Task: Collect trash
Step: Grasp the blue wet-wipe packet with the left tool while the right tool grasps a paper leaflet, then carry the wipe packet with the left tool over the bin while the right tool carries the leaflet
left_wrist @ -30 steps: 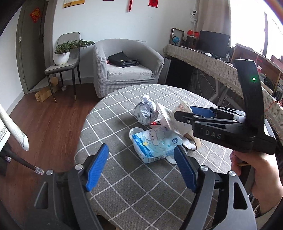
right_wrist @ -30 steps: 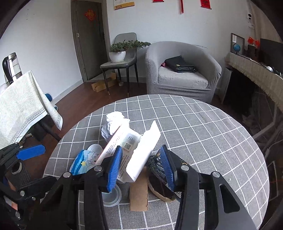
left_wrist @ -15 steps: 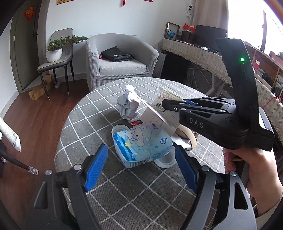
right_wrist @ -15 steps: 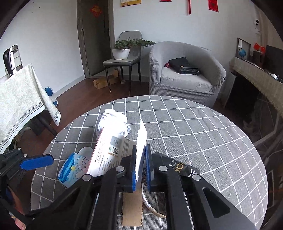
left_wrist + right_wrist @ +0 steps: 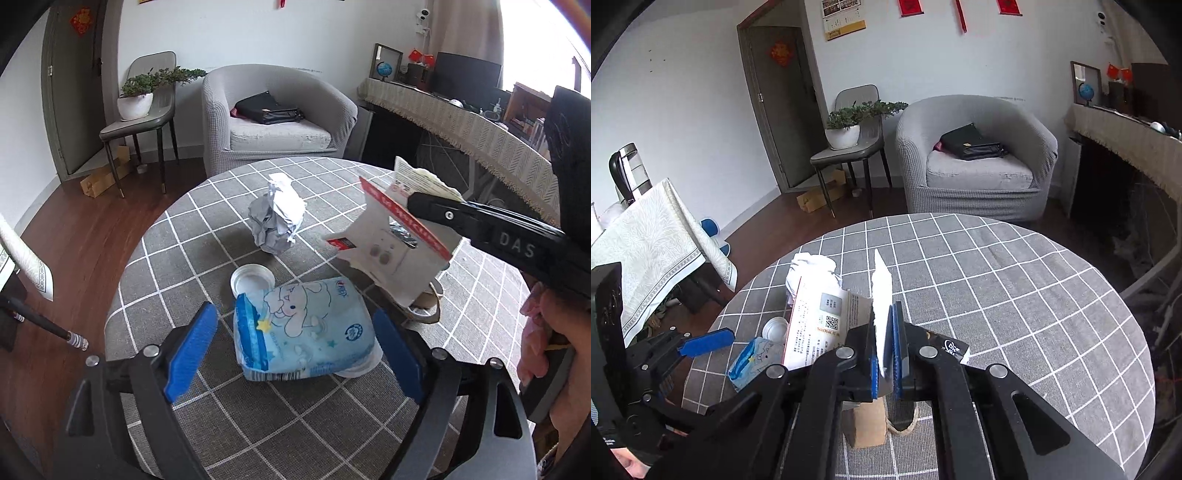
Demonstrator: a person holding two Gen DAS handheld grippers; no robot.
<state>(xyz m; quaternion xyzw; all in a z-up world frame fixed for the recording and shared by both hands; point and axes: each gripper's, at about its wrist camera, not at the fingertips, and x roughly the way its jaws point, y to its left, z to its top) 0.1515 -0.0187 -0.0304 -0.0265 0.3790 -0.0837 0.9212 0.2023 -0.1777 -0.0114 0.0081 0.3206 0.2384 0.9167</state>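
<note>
**One box pinched, the blue packet next**

The torn white box hangs from the right claw, whose blue pads have just closed flat on one of its flaps, so the box is off the checked table. Gripping a thin flap likely suits this flimsy card better than squeezing the body.

The left claw has just been opening wider and holds nothing. The blue wipes packet lies between and just ahead of its pads, untouched, which reads as lining up the next grab.

Beyond the packet sit a white lid and a crumpled paper ball.

Under the right claw a cardboard piece and a dark wrapper are mostly hidden; a second round lid under the packet is barely visible.
</note>
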